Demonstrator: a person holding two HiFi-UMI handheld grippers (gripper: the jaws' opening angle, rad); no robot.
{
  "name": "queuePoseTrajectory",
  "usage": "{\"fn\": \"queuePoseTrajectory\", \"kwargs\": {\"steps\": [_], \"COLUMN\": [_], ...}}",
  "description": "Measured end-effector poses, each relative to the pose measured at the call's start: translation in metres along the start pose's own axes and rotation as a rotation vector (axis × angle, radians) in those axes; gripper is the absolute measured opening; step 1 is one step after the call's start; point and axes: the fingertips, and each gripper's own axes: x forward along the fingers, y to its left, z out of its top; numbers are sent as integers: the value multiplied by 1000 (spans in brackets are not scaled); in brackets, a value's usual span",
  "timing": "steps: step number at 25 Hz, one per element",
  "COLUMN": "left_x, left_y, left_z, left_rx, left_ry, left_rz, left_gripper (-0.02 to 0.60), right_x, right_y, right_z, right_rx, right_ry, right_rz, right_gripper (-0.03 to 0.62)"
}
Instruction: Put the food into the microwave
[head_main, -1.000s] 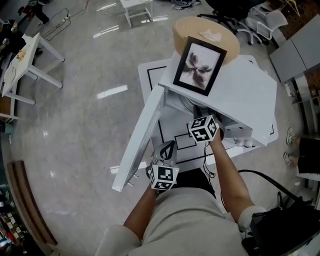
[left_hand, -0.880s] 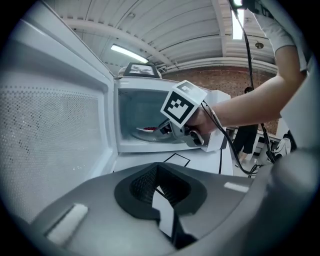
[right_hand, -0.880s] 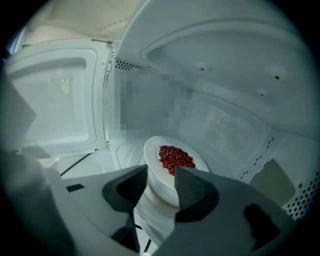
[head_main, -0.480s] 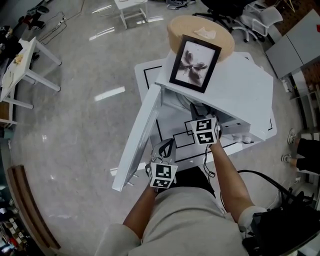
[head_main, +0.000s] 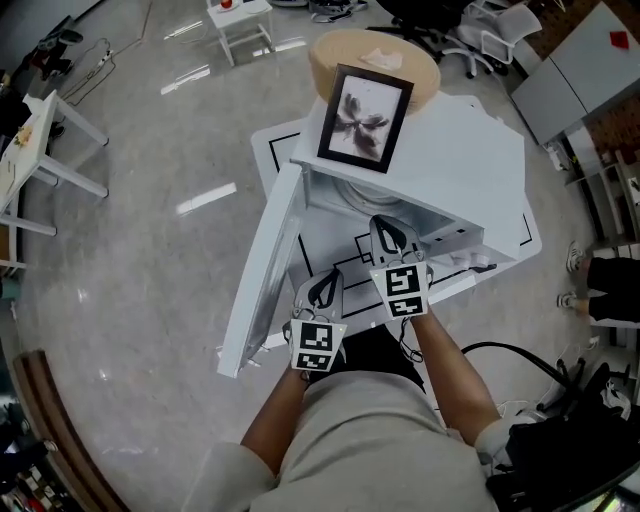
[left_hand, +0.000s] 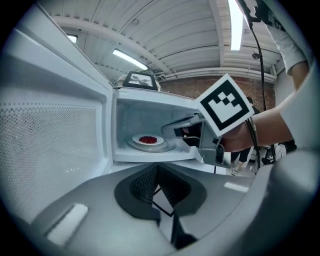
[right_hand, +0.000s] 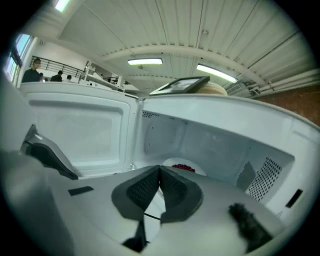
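Note:
The white microwave (head_main: 455, 170) stands with its door (head_main: 262, 272) swung wide to the left. Inside, a white plate of red food (left_hand: 148, 140) rests on the turntable; in the right gripper view the plate (right_hand: 184, 167) peeks over the jaws. My right gripper (head_main: 388, 232) hovers just in front of the cavity mouth. Its jaws have just been closing and are now shut with nothing between them (right_hand: 160, 192). My left gripper (head_main: 332, 278) is lower and nearer the door, shut and empty (left_hand: 157, 186). The right gripper (left_hand: 200, 136) also shows in the left gripper view.
A black picture frame (head_main: 355, 118) lies on the microwave's top, with a round wooden piece (head_main: 375, 50) behind it. The microwave sits on a white table (head_main: 515, 235) with black lines. Small white tables (head_main: 45, 130) stand on the glossy floor at the left.
My right gripper has drawn back out of the microwave's mouth toward me and lifted. The left gripper has hardly moved. The plate stays inside.

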Motion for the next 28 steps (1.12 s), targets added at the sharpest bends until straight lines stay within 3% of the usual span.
{"fn": "queuePoseTrajectory", "kwargs": {"steps": [4, 9, 28], "left_x": [-3, -4, -7], "left_y": [-3, -12, -15], "left_z": [13, 28, 44], "left_rx": [0, 13, 16], "left_ry": [-35, -72, -115], "left_rz": [-13, -43, -71], "left_gripper": [8, 8, 8], "right_x": [-28, -50, -63], "right_y": [19, 33, 38], "right_z": [11, 20, 11], "right_rx": [70, 70, 56], "right_ry": [-56, -113, -96], "right_rz": [66, 57, 31], "right_gripper": [12, 12, 11]}}
